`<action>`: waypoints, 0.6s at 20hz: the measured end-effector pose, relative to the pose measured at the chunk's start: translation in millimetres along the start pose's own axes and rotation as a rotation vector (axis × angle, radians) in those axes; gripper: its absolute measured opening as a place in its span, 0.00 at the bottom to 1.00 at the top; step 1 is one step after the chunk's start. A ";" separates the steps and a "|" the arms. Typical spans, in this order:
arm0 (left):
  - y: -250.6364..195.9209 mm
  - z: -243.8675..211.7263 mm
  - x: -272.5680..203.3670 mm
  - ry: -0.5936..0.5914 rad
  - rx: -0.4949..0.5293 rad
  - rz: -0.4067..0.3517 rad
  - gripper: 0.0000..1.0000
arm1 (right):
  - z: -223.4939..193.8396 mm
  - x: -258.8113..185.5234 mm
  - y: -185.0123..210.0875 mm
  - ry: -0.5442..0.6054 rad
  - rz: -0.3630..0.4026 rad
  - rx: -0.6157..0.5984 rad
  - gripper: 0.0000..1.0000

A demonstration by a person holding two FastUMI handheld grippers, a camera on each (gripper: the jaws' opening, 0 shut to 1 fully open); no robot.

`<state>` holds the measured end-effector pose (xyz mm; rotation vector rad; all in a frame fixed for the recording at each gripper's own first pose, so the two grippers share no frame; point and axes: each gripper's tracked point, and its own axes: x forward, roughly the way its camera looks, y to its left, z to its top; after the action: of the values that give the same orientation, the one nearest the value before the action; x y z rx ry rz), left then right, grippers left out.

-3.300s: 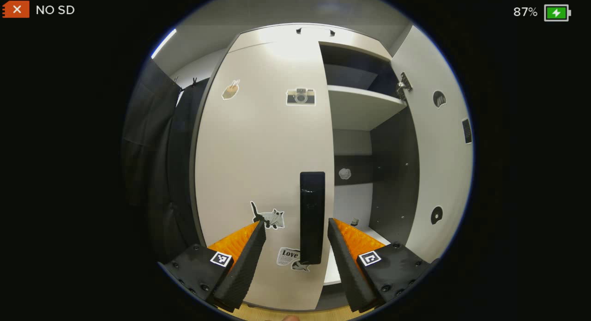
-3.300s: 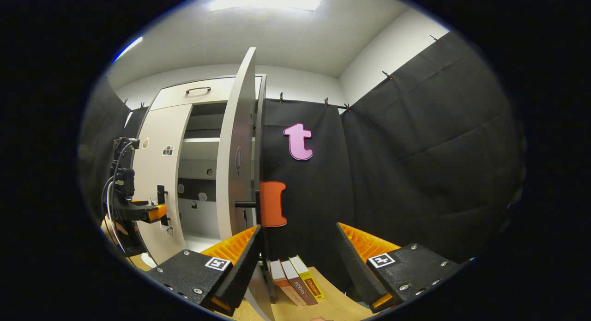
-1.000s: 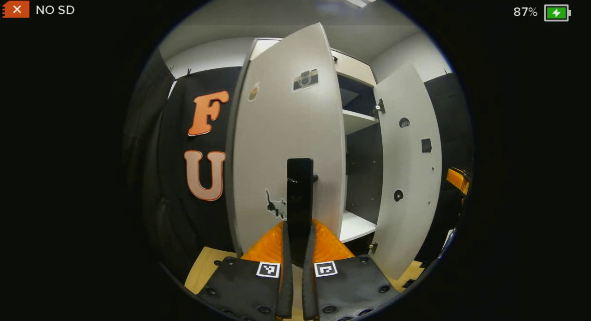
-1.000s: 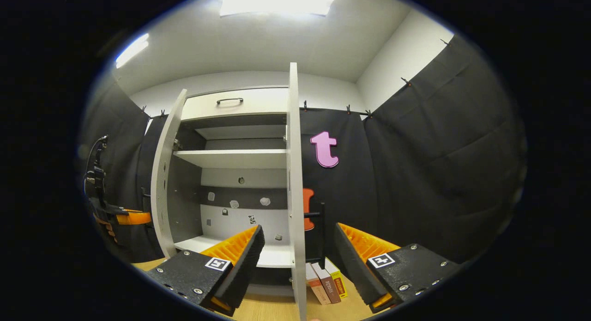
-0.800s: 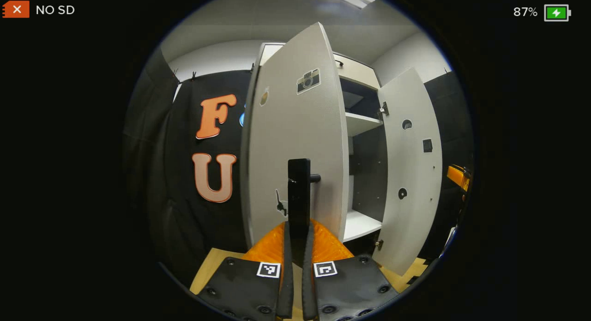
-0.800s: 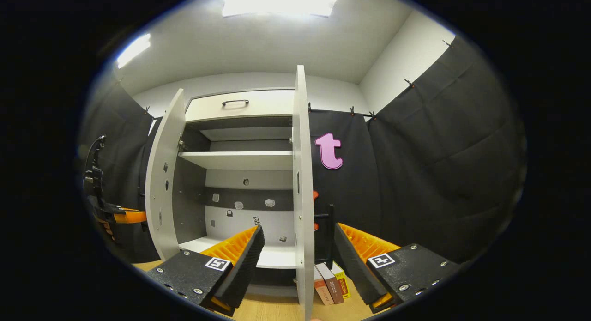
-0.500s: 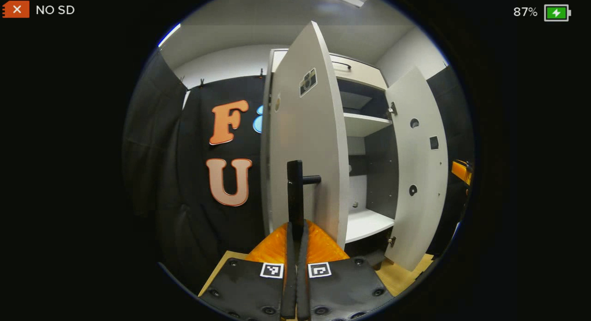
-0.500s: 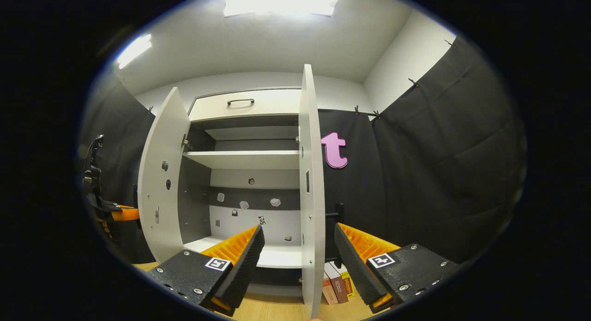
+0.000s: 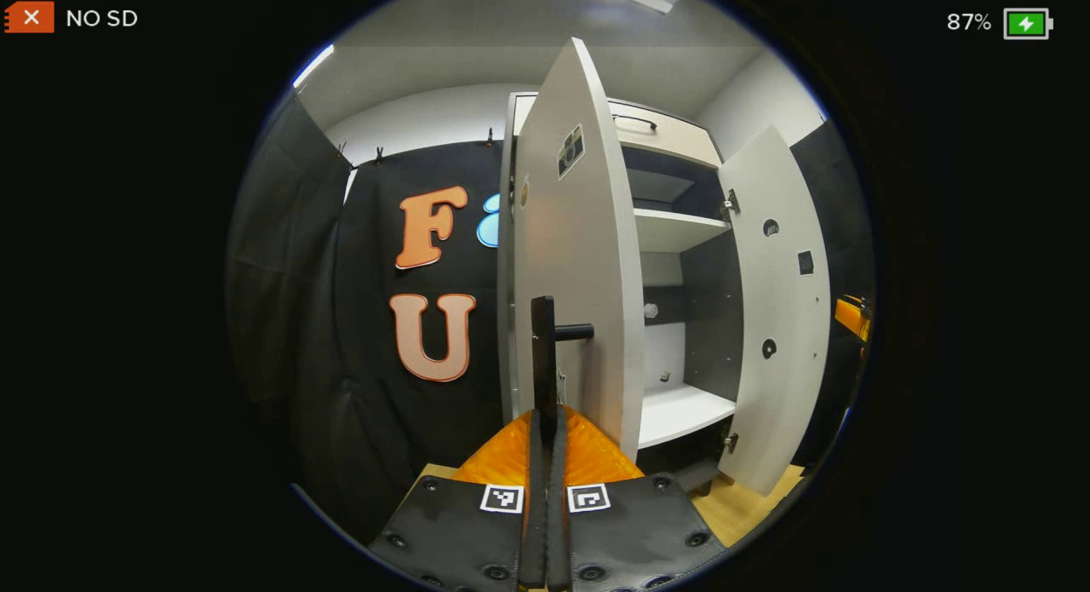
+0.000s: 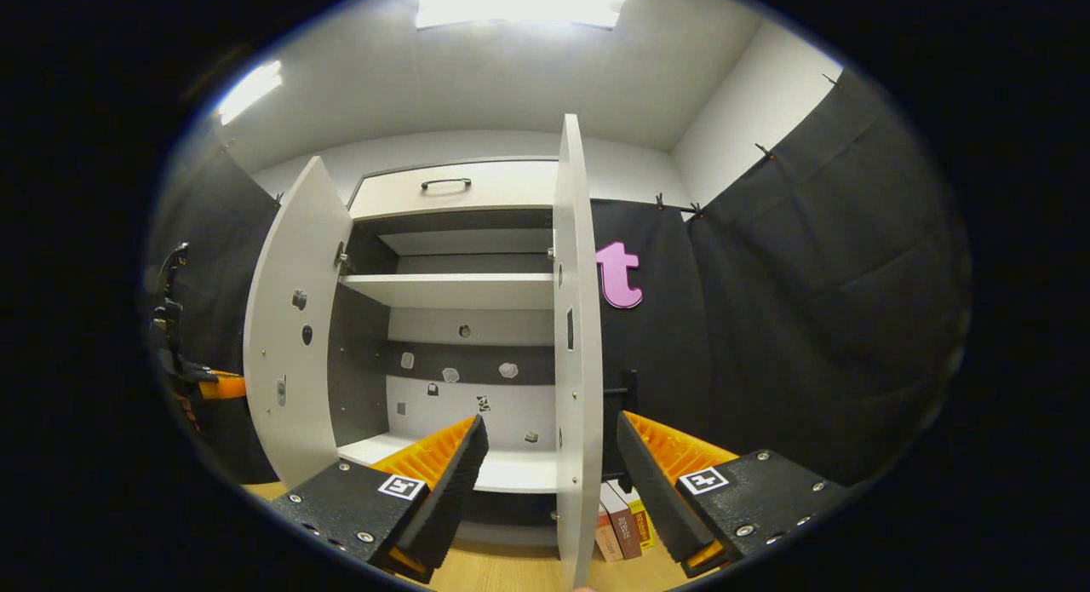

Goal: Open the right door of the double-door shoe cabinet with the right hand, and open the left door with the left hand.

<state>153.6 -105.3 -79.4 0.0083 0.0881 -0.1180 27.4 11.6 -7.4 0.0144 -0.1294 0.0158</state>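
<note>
— Where is the left gripper (image 9: 547, 490) now?

— Its fingers are clamped on the black handle (image 9: 543, 362) of the left door (image 9: 579, 268). Since 3.3 s ago, when they stood apart around that handle, the door has swung from closed to nearly edge-on.

— And the right gripper (image 10: 545, 468)?

— Fingers spread wide, gripping nothing; the right door (image 10: 577, 353) stands edge-on between them. It has shifted a little rightward since half a second ago, and the shoe cabinet (image 10: 451, 290) shows open shelves, with books (image 10: 620, 511) beside it on the floor
</note>
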 end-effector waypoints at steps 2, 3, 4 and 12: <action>8.6 0.9 1.7 -0.003 -0.004 0.031 0.03 | -2.2 2.6 1.3 0.005 0.004 0.002 0.93; 11.7 -0.4 1.5 -0.001 -0.010 0.045 0.03 | -2.9 3.9 3.0 0.008 0.006 0.004 0.93; 13.7 0.5 0.6 0.002 -0.015 0.056 0.03 | -4.3 5.3 4.4 0.012 0.008 0.007 0.93; 19.6 -0.3 -1.0 -0.004 -0.060 0.065 0.02 | -8.0 16.0 21.2 0.026 0.020 -0.008 0.93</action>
<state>154.9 -85.7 -79.5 -0.0494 0.0877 -0.0506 44.0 33.1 -13.0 0.0048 -0.1037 0.0356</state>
